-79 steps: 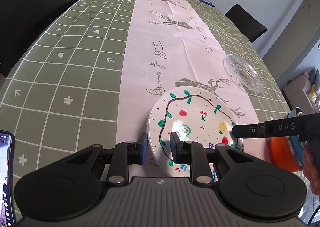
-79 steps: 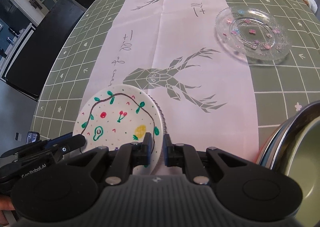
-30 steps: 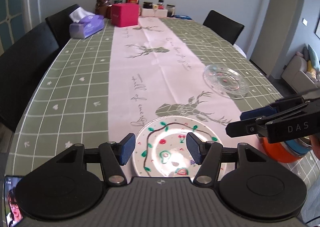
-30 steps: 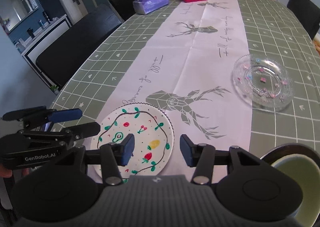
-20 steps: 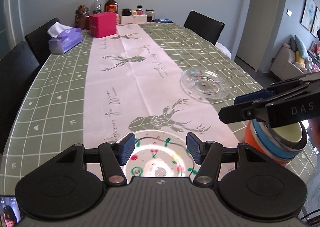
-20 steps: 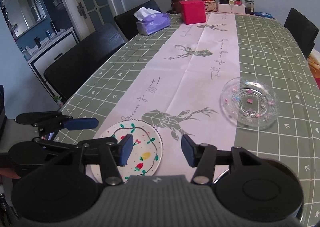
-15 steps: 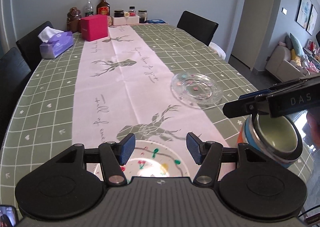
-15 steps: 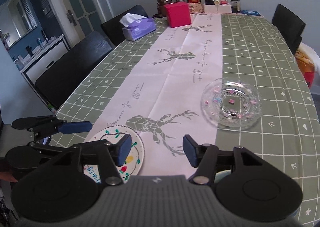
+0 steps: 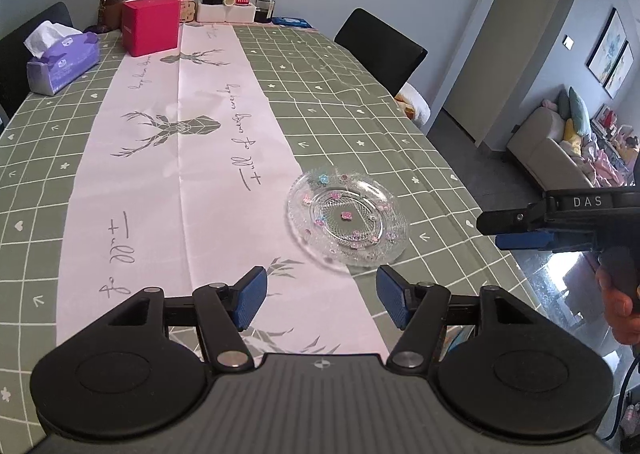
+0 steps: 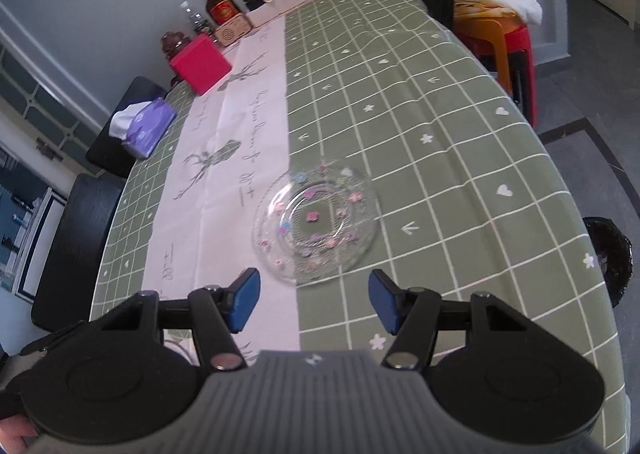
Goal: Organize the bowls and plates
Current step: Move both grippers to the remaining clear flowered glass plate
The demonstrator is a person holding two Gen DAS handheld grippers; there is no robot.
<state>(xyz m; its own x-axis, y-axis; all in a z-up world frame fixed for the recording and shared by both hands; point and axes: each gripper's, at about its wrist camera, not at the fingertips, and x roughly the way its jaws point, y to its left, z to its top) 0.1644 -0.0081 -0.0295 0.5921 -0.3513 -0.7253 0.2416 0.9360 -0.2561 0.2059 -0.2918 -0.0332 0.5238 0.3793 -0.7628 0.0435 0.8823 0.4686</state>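
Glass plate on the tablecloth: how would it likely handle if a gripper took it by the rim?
The glass plate looks rigid and probably fragile, being clear pressed glass. Its low, flared rim lies near the tablecloth, so getting a finger under may be awkward. Smooth glass could slip between pads.

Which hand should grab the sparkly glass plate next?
Probably the right. In its own view the glass plate lies straight ahead of the open, empty right gripper, centred between the pads. The left gripper is open and empty too, but the plate sits off toward its right pad.
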